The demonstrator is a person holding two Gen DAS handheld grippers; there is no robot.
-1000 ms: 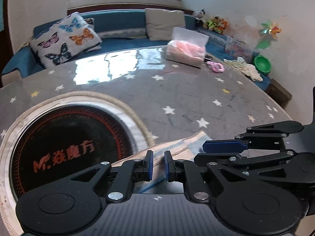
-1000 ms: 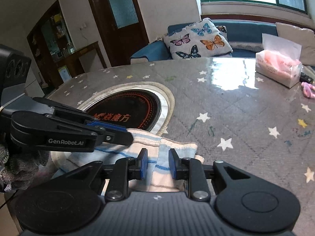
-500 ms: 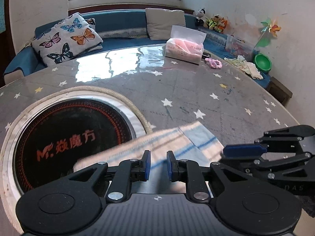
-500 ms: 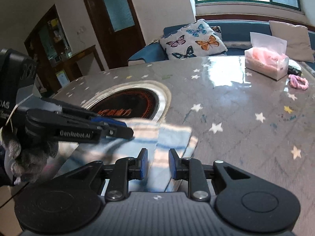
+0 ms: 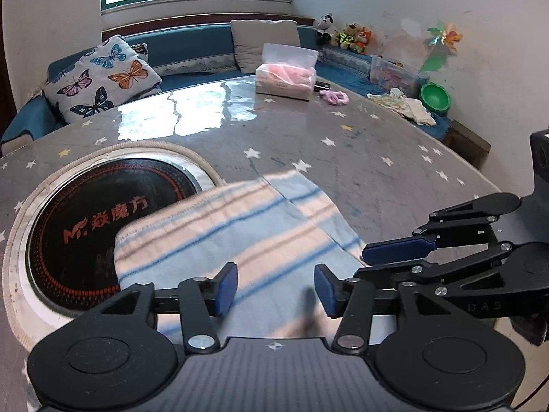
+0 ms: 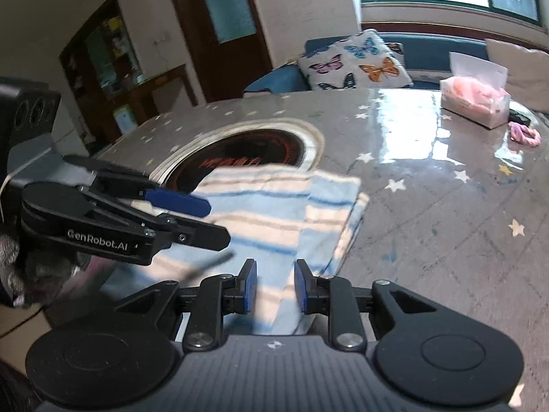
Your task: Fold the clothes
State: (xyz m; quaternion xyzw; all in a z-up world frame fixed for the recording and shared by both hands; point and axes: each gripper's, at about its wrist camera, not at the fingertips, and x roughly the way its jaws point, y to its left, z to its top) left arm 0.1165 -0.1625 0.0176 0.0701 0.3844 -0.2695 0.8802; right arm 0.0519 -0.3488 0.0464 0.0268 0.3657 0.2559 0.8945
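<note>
Both grippers hover at the near edge of the table [image 5: 377, 130] with their blue pads apart: my left gripper [image 5: 276, 286] is spread wide, my right gripper [image 6: 272, 286] parted less, and neither pinches anything that I can see. Under them lies the striped cloth [image 5: 240, 237], flat on the table, its long side running from me toward the far right, its stripes crossing that line. Its left edge overlaps the round black cooktop [image 5: 103, 213]. Well beyond stands a tissue box [image 5: 286, 79].
</note>
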